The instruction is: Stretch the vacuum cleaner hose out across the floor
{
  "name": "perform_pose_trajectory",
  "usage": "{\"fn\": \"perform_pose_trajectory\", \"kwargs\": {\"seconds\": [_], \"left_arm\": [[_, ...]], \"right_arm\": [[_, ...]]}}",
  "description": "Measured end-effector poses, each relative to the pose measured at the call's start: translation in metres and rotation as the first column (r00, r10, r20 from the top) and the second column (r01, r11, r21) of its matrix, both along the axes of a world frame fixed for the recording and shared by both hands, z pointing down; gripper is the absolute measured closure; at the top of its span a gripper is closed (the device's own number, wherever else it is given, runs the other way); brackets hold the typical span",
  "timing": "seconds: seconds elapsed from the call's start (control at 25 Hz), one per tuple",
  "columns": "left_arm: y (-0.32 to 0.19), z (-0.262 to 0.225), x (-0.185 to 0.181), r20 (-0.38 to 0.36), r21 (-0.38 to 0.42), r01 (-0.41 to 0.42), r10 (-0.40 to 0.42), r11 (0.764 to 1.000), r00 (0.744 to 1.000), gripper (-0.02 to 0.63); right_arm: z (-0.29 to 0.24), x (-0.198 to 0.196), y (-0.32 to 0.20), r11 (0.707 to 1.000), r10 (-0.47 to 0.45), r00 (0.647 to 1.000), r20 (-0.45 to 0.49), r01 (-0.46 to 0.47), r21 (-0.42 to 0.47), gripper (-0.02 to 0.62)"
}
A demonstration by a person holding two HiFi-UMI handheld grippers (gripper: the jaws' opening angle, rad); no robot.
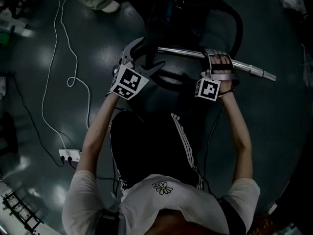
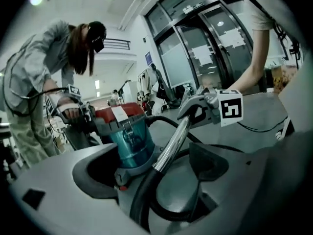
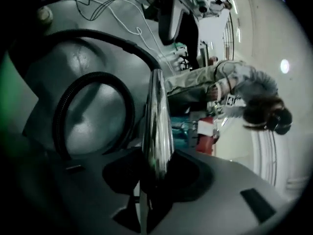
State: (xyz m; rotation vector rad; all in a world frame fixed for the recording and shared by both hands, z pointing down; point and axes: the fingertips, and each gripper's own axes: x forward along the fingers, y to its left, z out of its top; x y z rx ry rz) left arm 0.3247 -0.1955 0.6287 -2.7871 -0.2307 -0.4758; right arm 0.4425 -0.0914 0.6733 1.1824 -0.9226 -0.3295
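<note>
The chrome wand tube (image 1: 186,53) lies across in front of me, lifted off the floor. My right gripper (image 1: 219,58) is shut on it; in the right gripper view the tube (image 3: 157,121) runs out from between the jaws (image 3: 156,175). The black hose (image 1: 237,28) loops back to the red and teal vacuum cleaner (image 2: 129,131). My left gripper (image 1: 142,58) sits at the tube's black bent end (image 2: 144,199). That end passes between its jaws, which stand wide, with a clear gap on the right side. The right gripper (image 2: 200,106) also shows in the left gripper view.
Another person (image 2: 49,82) bends over the vacuum cleaner with grippers in hand; their feet (image 1: 102,1) show at the top of the head view. A white cable (image 1: 54,67) runs down the floor to a power strip (image 1: 70,155). Glass doors (image 2: 210,48) stand behind.
</note>
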Motion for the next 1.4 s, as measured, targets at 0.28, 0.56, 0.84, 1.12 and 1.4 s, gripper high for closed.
{"fn": "perform_pose_trajectory", "kwargs": {"seconds": [0.28,0.56,0.84,1.12,1.4], "left_arm": [[0.012,-0.089,-0.019,-0.104,0.184,-0.010,0.030,0.983,0.994,0.172],[-0.013,-0.144,-0.079,-0.150,0.356,0.128,-0.079,0.926,0.986,0.173],[-0.061,-0.160,-0.168,-0.196,0.371,0.384,-0.333,0.845,0.922,0.444],[-0.102,-0.157,-0.268,-0.184,0.273,0.608,-0.580,0.745,0.793,0.471],[-0.167,-0.093,-0.388,-0.024,0.079,0.840,-0.842,0.536,0.539,0.472]], "right_arm": [[-0.149,-0.075,-0.044,0.944,-0.292,0.919,-0.267,0.321,0.074,0.428],[-0.221,-0.181,-0.100,0.813,-0.520,0.676,-0.521,0.580,-0.059,0.426],[-0.240,-0.302,-0.163,0.621,-0.708,0.423,-0.566,0.755,-0.212,0.423],[-0.254,-0.406,-0.201,0.425,-0.785,0.357,-0.506,0.905,-0.021,0.285],[-0.336,-0.362,-0.215,0.471,-0.676,0.691,-0.255,0.671,0.572,0.267]]}}
